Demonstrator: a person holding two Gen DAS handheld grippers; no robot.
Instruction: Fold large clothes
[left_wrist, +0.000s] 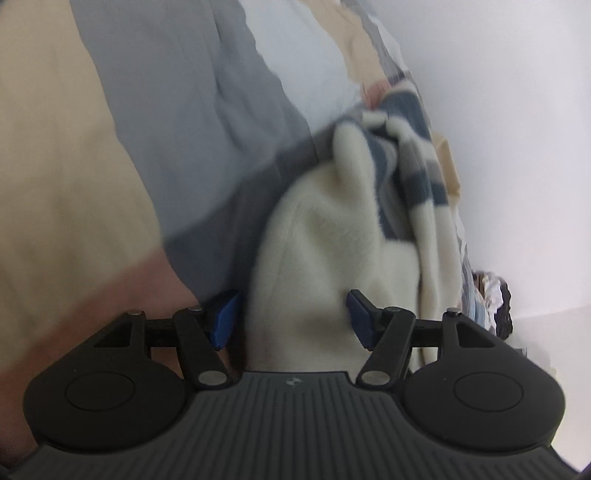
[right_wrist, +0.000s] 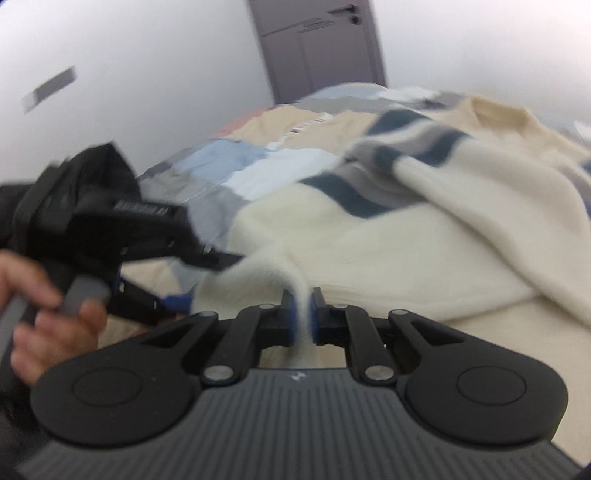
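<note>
Sweater (right_wrist: 369, 240) (cream) in rt tongs (right_wrist: 303, 314)

Right gripper (right_wrist: 303, 314) jaws pinched together; left gripper (left_wrist: 291, 319) jaws spread apart, both angled downward.

We're in a home bedroom: we see a bed (right_wrist: 461, 332) under a patchwork cover (right_wrist: 236, 166), plain white walls (right_wrist: 147, 55) around it, and a grey door (right_wrist: 317, 48) with a handle behind.

Black gripper (right_wrist: 303, 314) (blue-padded jaws)
</note>
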